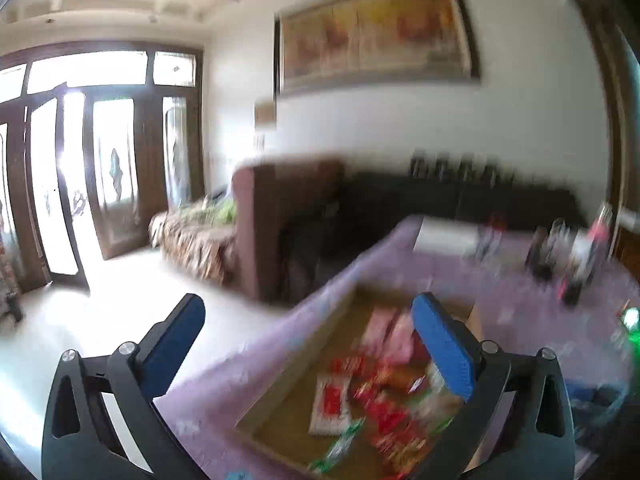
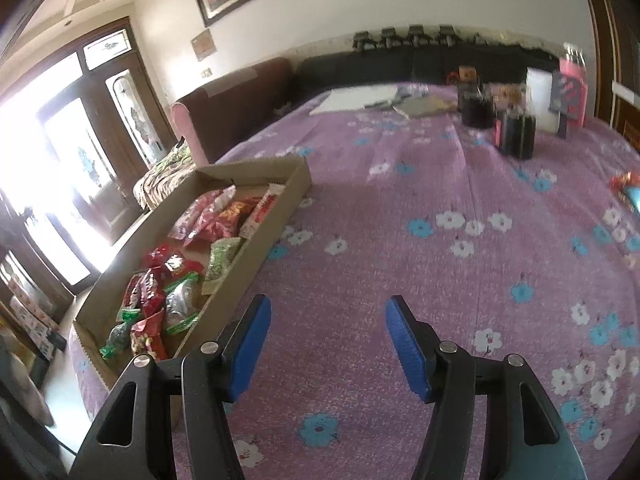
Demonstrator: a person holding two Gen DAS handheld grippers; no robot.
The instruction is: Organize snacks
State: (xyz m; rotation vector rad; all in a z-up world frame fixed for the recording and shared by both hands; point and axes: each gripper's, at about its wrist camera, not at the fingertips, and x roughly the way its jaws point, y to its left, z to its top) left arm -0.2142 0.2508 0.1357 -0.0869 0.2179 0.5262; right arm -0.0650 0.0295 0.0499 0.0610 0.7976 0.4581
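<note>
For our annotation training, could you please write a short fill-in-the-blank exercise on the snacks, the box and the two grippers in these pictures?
1. The snack packets lie inside a shallow ____ box.
2. The box rests on a purple cloth printed with white and blue ____.
3. Between the fingers of the right gripper there is ____ but the cloth below.
4. The left gripper stands wide ____ above the box, holding no packet.

Missing words: cardboard; flowers; nothing; open

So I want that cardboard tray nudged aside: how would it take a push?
The cardboard tray is shallow and thin-walled, so it probably slides rather than tips. On the soft floral cloth it may drag and bunch fabric. Its snack packets look light.
</note>
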